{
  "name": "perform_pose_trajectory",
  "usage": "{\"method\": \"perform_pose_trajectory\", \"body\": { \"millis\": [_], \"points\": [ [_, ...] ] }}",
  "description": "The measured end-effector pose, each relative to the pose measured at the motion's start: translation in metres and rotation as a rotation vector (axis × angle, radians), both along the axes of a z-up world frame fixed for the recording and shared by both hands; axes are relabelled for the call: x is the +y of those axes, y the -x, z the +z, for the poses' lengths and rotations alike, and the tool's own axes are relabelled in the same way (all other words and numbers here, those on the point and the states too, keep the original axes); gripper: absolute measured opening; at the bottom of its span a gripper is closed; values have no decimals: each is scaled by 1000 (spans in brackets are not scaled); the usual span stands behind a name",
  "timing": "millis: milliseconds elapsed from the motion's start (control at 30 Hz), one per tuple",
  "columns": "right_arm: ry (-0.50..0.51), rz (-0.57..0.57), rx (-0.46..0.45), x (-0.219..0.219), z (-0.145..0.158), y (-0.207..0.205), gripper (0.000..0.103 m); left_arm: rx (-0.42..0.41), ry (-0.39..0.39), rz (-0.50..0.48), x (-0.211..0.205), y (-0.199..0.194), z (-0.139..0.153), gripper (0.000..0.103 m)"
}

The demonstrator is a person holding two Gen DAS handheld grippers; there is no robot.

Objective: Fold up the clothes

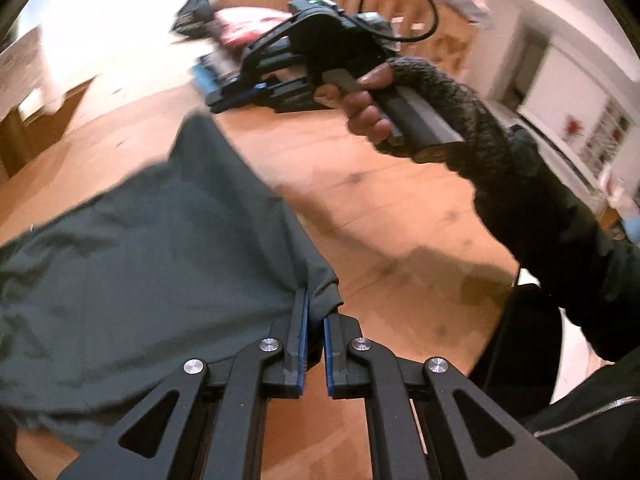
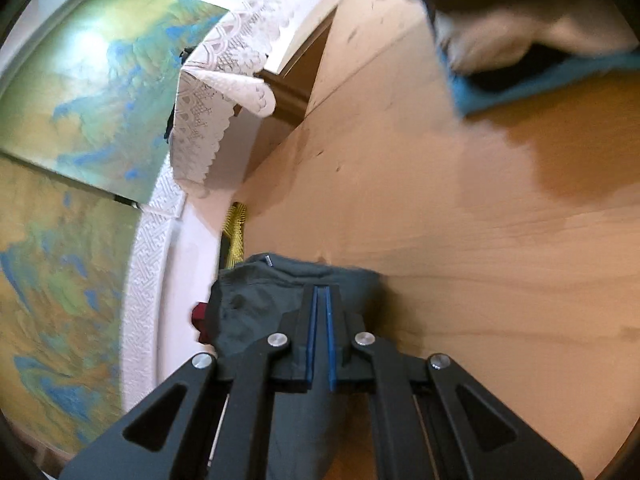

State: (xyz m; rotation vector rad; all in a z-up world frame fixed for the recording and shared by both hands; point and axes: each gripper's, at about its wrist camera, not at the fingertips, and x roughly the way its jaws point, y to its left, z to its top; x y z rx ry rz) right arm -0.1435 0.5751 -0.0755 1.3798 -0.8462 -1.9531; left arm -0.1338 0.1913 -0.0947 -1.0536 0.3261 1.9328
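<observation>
A dark grey-green garment [image 1: 152,240] hangs over the wooden table [image 1: 380,208]. My left gripper [image 1: 314,308] is shut on a corner of it, cloth pinched between the blue pads. My right gripper [image 2: 322,296] is shut on another edge of the same garment [image 2: 256,300], held above the table [image 2: 460,240]. In the left wrist view the right gripper's body [image 1: 304,60] shows at the top, held by a hand in a knit fingerless glove [image 1: 444,96]. The frames are blurred.
A pile of folded clothes, blue, white and dark [image 2: 532,40], lies at the table's far end, with a red item [image 1: 248,24] behind. A lace-covered piece of furniture [image 2: 224,92] and a green-blue rug [image 2: 68,160] lie beyond the table's edge.
</observation>
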Motion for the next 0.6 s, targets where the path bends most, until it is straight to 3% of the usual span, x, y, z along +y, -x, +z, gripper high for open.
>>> {"method": "perform_pose_trajectory", "body": {
  "millis": [133,200,233,367,600],
  "points": [
    [-127,-30,1,23,11,-23,13,-22,-35,-61,10,-8,1,5],
    [-177,-37,-24,31,12,-32,39,-19,-31,-67,8,-11,2,5],
    [-200,-37,-34,33,12,-37,42,-21,-33,-68,5,-10,1,5],
    [-270,-11,-53,25,1,-46,42,-31,-56,-44,-3,1,-2,5],
    [-312,50,-173,-11,-27,-29,42,-9,-97,12,-20,-5,10,5]
  ]
}}
